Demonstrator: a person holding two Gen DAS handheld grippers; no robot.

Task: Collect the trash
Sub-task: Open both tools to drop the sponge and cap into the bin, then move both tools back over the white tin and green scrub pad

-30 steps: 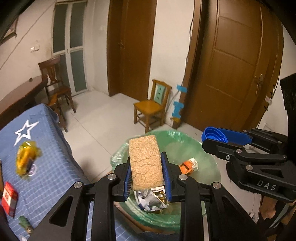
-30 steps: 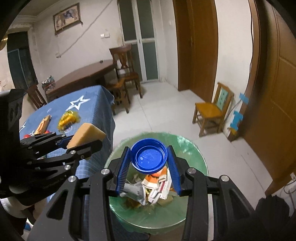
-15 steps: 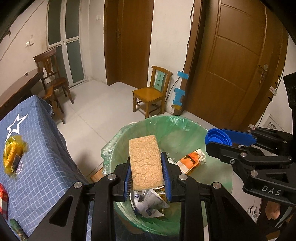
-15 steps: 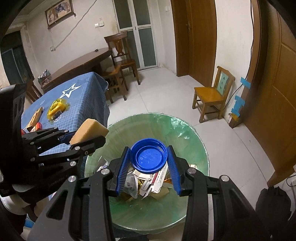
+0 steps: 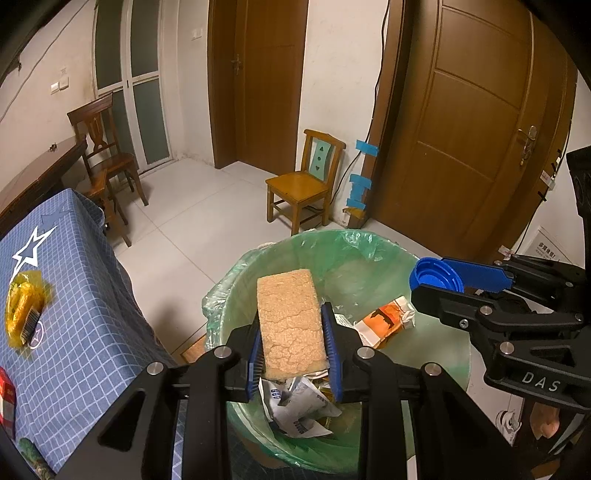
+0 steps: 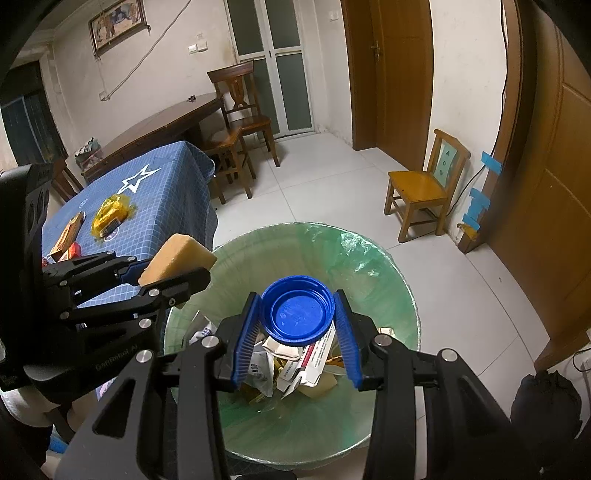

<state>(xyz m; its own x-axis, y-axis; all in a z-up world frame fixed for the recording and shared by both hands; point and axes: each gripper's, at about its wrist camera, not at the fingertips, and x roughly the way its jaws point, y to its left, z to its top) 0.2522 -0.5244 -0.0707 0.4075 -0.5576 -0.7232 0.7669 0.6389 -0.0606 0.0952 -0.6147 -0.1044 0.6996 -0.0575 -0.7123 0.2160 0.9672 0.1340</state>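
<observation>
A sponge (image 5: 290, 325) and a blue lid (image 6: 297, 312) are held clamped in tongs above the bin (image 6: 369, 258); release is needed next.

A lived-in home, dining room or hallway: white tiled floor (image 6: 332, 184), brown wooden doors (image 5: 472, 122), small wooden chair (image 5: 303, 184) ahead by the wall, cloth-covered table (image 6: 159, 195) to the left, framed picture (image 6: 116, 24) high on the wall.
</observation>
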